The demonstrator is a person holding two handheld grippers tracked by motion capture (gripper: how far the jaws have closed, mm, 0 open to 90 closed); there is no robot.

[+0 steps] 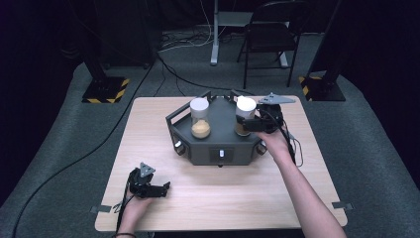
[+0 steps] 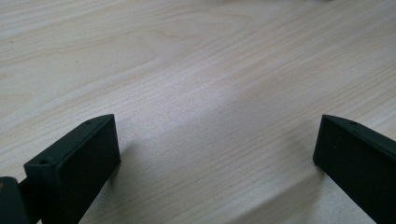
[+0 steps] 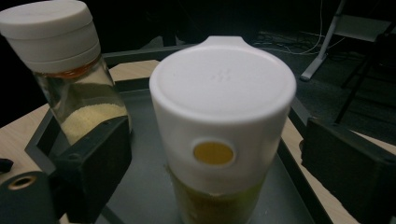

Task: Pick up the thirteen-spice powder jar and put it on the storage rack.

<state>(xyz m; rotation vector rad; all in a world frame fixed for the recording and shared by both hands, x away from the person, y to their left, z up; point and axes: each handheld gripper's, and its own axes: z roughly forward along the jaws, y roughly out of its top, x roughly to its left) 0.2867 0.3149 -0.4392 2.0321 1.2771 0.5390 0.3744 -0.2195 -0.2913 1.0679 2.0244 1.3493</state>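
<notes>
With my right gripper (image 3: pixel 215 154) spread wide around the white-capped clear spice jar (image 3: pixel 223 126) at centre frame, pads clear, that jar stands free on the dark grey hexagonal tray (image 1: pixel 220 119); my left gripper (image 2: pixel 217 154) rests wide open, empty, lower left.

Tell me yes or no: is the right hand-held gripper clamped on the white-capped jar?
No. In the right gripper view the jaws of the right hand-held gripper stand apart from the white-capped jar, with gaps on both sides.
</notes>
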